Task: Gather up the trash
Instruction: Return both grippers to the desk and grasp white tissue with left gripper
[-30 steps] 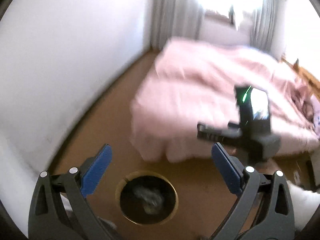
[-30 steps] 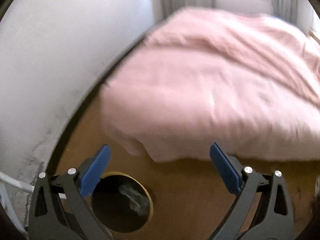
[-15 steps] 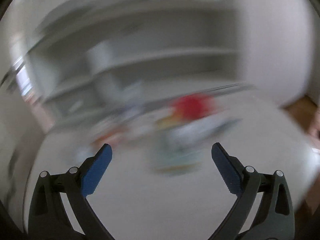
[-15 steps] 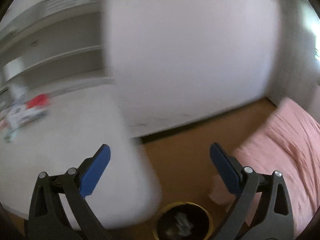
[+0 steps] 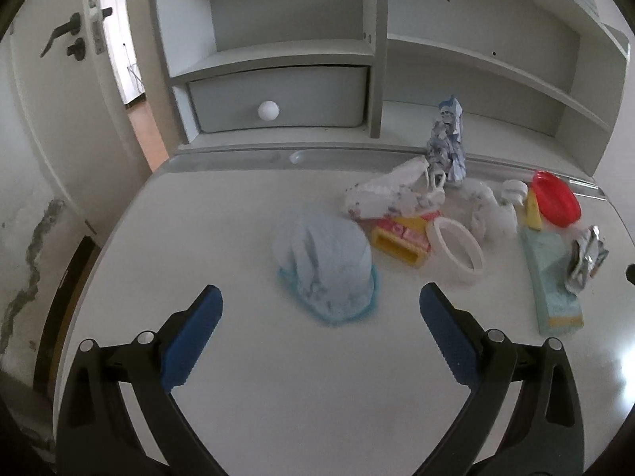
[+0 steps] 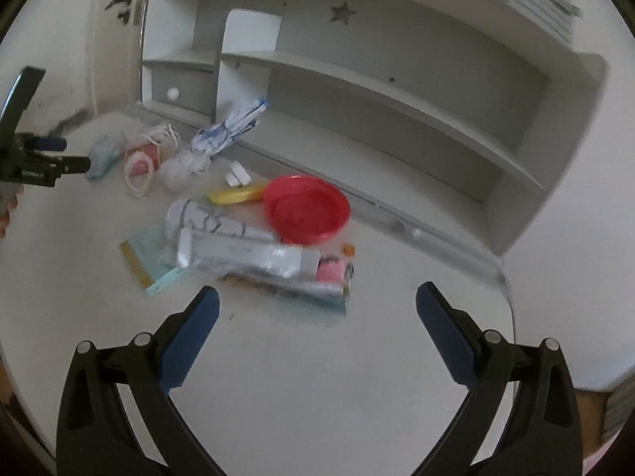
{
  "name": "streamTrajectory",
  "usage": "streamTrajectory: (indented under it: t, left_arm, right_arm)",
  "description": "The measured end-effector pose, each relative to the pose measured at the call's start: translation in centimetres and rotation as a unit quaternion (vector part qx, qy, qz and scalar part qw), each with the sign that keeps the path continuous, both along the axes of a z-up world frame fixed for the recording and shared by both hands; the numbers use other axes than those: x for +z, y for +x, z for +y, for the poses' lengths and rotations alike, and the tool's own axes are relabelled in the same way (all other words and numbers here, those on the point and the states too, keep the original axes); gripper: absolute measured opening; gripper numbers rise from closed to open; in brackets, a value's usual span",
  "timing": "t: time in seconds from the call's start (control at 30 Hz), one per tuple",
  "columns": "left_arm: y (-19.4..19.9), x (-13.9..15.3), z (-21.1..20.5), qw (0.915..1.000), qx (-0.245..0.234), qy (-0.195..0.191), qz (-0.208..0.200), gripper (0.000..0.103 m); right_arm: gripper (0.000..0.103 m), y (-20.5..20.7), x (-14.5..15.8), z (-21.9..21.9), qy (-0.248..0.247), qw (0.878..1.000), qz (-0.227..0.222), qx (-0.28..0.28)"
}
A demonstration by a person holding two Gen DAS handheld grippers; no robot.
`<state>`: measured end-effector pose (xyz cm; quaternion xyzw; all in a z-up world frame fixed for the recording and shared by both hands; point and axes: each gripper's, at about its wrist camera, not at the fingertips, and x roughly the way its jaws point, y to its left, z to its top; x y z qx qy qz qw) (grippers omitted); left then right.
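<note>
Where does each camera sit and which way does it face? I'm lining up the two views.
Left wrist: on the left claw, facing the white desk and its shelves, nearest a crumpled pale-blue cloth; both blue-padded fingers show, open.
Right wrist: on the right claw, facing the desk's right part, over a flat silver wrapper; open fingers show, the left claw at left.
Shared: round red plastic lid, white tape ring.
</note>
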<state>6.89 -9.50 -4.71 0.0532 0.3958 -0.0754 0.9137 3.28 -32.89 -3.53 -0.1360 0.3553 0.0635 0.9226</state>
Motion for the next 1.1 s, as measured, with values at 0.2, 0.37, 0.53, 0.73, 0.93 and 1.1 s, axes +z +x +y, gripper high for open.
streamTrajectory:
  t: [0.2,0.37,0.53,0.73,0.93,1.1]
  left_arm:
    - [2.9,-0.9,-0.4,0.9999,-0.003,0.006,0.016,0.096]
    - [4.3,-1.5,-0.5,0.9995,-0.017,0.007,0.024,0.095]
    - [4.1,-1.6,0.3,0.9988,-0.036,-0.013,0.032,0.025]
    - [1.8,-0.8,1.5,0.9982,-0.047,-0.024,0.028,0.021]
    - [-1.3,-0.1,2.9,0.9983,-0.046,-0.025,0.023,0.021]
    - [-2.6,0.1,3.8,0.9984,-0.043,-0.024,0.027,0.021]
  right_arm:
    - [0.096,2.6,-0.5,1.1,0.04,0.997,0.04,0.059]
    - [0.095,3.8,-0.9,2.0,0.064,0.993,0.056,0.077]
    - [0.079,4.5,-2.2,2.8,0.084,0.987,0.101,0.091]
    - [0.078,3.9,-2.7,3.1,0.076,0.986,0.109,0.097]
    - [0.078,3.8,-2.5,2.2,0.07,0.988,0.11,0.079]
    - [0.078,3.8,-2.8,1.9,0.011,0.991,0.106,0.085]
